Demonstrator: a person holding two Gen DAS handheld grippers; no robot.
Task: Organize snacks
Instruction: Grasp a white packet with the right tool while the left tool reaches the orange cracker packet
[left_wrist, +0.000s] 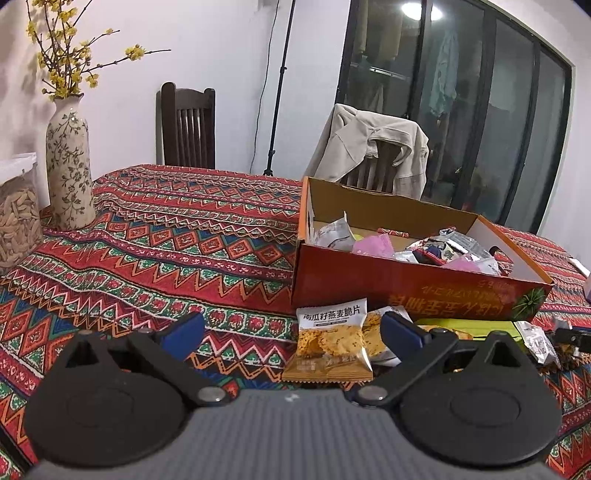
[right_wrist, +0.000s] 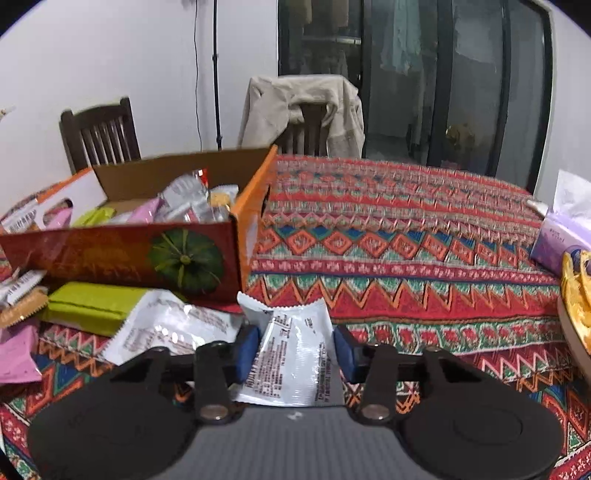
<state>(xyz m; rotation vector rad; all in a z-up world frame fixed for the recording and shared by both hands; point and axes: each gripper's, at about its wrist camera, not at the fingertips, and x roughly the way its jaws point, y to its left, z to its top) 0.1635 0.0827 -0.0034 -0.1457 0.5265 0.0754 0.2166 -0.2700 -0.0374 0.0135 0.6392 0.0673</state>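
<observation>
Snack box (right_wrist: 122, 254): sits at left of the right wrist view, already heaped; another packet could slide off the pile.
Silver packet (right_wrist: 291, 354): lower centre, on the tablecloth (right_wrist: 406, 258) between the right gripper (right_wrist: 295, 349) pads, which are narrowed onto its edges; the slick foil may buckle or slip.
Left gripper (left_wrist: 291, 332): wide, empty, over the oat crisp packet (left_wrist: 328, 343).

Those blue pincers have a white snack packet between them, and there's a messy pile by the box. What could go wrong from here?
1. The right gripper holds only the white packet's slippery sides; it may slide out when lifted.
2. A silver packet lies right beside it and could get dragged along.
3. The cardboard box already looks heaped, so a dropped packet might tumble back over its wall.
</observation>
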